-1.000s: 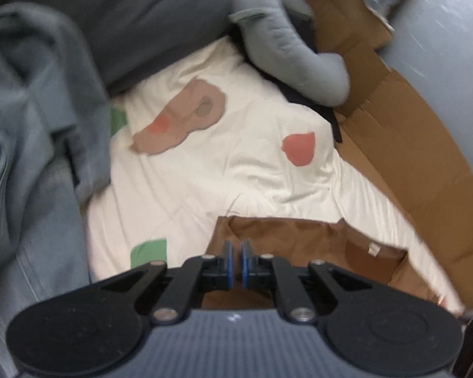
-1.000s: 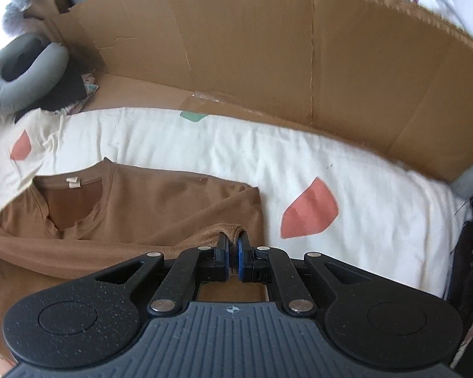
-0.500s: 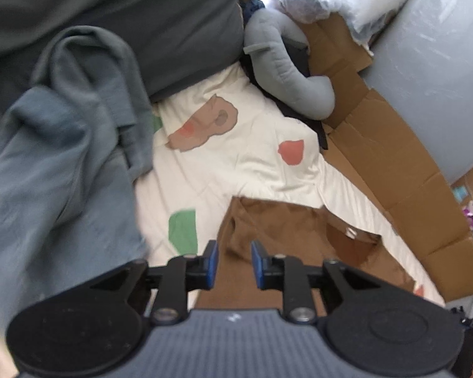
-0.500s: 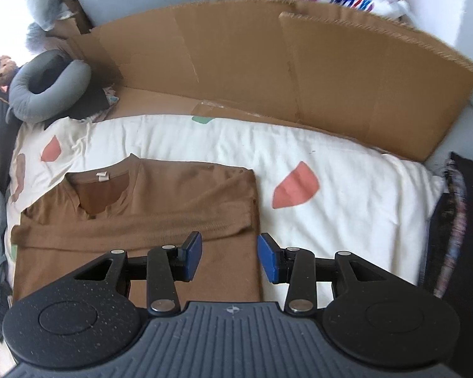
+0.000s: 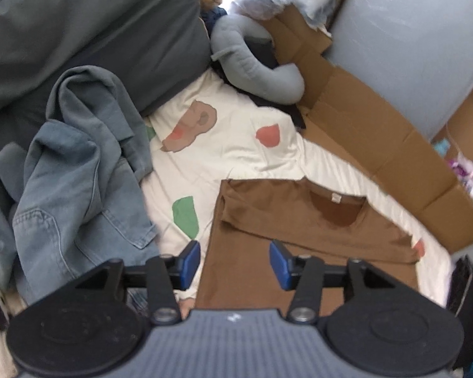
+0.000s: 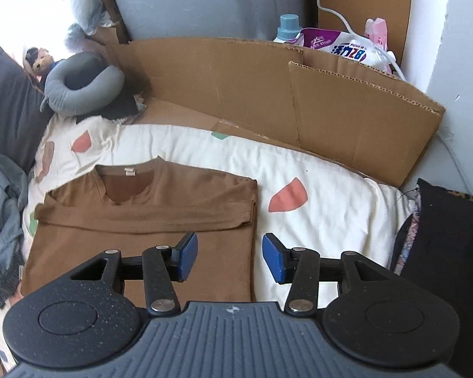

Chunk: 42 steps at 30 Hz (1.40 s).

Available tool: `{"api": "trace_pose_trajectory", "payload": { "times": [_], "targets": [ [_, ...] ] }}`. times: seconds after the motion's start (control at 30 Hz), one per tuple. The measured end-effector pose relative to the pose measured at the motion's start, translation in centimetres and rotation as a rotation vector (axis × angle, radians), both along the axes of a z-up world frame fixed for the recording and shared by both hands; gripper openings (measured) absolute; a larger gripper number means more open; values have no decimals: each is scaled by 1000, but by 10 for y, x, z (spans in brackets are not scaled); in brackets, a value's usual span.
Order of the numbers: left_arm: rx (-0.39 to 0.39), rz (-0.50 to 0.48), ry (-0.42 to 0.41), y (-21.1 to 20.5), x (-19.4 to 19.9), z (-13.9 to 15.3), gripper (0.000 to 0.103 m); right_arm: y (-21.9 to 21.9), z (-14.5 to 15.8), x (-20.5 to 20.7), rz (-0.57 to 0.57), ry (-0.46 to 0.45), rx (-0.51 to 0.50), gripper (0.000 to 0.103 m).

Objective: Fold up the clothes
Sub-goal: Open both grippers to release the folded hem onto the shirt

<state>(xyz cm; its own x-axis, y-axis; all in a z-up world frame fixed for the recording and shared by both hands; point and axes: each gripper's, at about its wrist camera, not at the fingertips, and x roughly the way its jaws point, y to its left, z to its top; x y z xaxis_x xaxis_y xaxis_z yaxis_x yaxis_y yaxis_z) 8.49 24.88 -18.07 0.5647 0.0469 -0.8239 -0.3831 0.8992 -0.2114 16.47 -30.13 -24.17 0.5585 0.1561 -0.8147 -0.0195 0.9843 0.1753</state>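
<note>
Both my claws gape empty: left claw (image 5: 235, 263) over the brown shirt's (image 6: 142, 239) left side, right claw (image 6: 229, 256) straddling its right edge.

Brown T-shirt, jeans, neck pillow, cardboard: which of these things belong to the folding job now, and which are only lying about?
Belong to the job:
brown T-shirt, sleeves folded in
left gripper, open
right gripper, open

Only lying about:
jeans, perhaps next to fold
neck pillow
cardboard
detergent bottle
</note>
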Motion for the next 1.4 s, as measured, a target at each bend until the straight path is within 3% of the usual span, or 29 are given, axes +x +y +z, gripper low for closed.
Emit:
{"api": "trace_pose_trajectory", "payload": {
  "times": [0.2,0.33,0.67,0.83,1.2,1.4],
  "targets": [
    [22,-2,-1,-8,13,-23,58,3,-10,3,29,-19,-25,57],
    [-11,-40,38,-11,22,-51,61,3,-42,10,0,9,-8,58],
    [54,-87,99,-1,59,-114,62,3,-124,30,-33,50,-49,59],
    [112,-106,96,-5,72,-137,76,4,-152,37,-10,43,-89,68],
    [95,-129,71,-28,93,-190,76,15,-190,45,41,38,-91,68],
    [120,-121,70,-29,99,-205,76,15,-203,56,82,6,-98,69]
  ]
}}
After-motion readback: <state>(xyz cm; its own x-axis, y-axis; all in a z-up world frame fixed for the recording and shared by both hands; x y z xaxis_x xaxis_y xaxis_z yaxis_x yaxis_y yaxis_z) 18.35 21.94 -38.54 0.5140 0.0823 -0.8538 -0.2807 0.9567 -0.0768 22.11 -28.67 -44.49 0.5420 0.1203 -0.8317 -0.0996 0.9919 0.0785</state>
